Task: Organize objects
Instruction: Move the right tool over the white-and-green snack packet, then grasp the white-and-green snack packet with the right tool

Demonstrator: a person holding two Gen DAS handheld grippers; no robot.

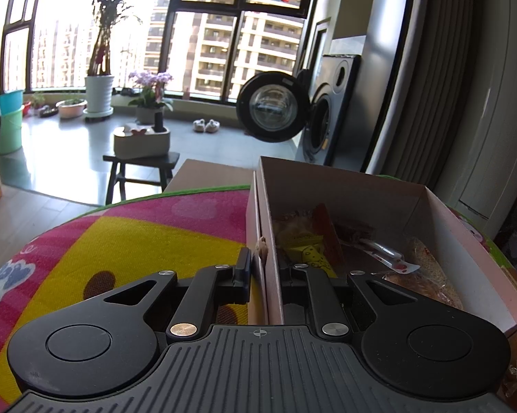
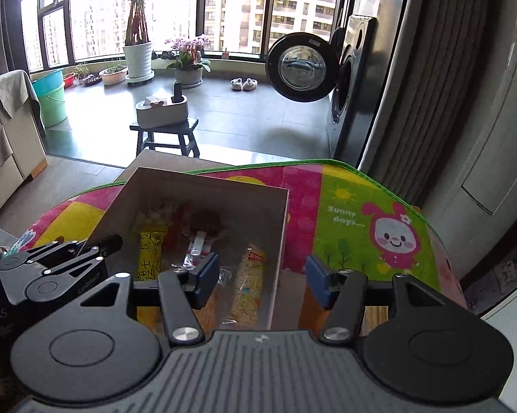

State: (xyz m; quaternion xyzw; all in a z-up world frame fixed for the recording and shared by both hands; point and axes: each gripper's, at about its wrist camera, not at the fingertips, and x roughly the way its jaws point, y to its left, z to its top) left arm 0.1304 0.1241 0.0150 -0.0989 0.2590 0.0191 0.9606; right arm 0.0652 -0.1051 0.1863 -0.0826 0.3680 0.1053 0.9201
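Left wrist view: left gripper (image 1: 264, 272) clamped on the near-left wall of the cardboard box (image 1: 440, 227), one of the fingers (image 1: 243, 268) outside, the other inside. Looks like a steadying hold, pinning the box while the other gripper works. Box sits on the play mat (image 1: 120, 234) covering the desk. Box walls thin, matte, pinkish-grey card, straight folded edges; small torn nick at the wall's top edge by the grip. Inside the box: yellow packet (image 1: 310, 253) against the left wall, clear crinkly wrapper (image 1: 392, 258) with red print in the middle, seeded bar-shaped snack (image 1: 430, 261) toward the right wall. Mat woven, coarse texture, pink and yellow blocks, green edge.

Right wrist view: right gripper (image 2: 261, 275) with fingers wide apart, holding nothing, straddling the box's (image 2: 196, 186) right wall — left pad (image 2: 206, 275) over the box interior, right pad outside over the mat (image 2: 354, 227). Probably lined up to reach in or to square up the wall; cannot tell which. Left gripper (image 2: 107, 245) visible at the box's left wall, gripping it. Contents in rows: yellow packet (image 2: 150, 258) left, clear wrapper (image 2: 198, 251) centre, long grainy bar in glossy film (image 2: 249, 282) right. Pads blue, flat, rubbery-looking. Mat right of the box green with a cartoon rabbit print.
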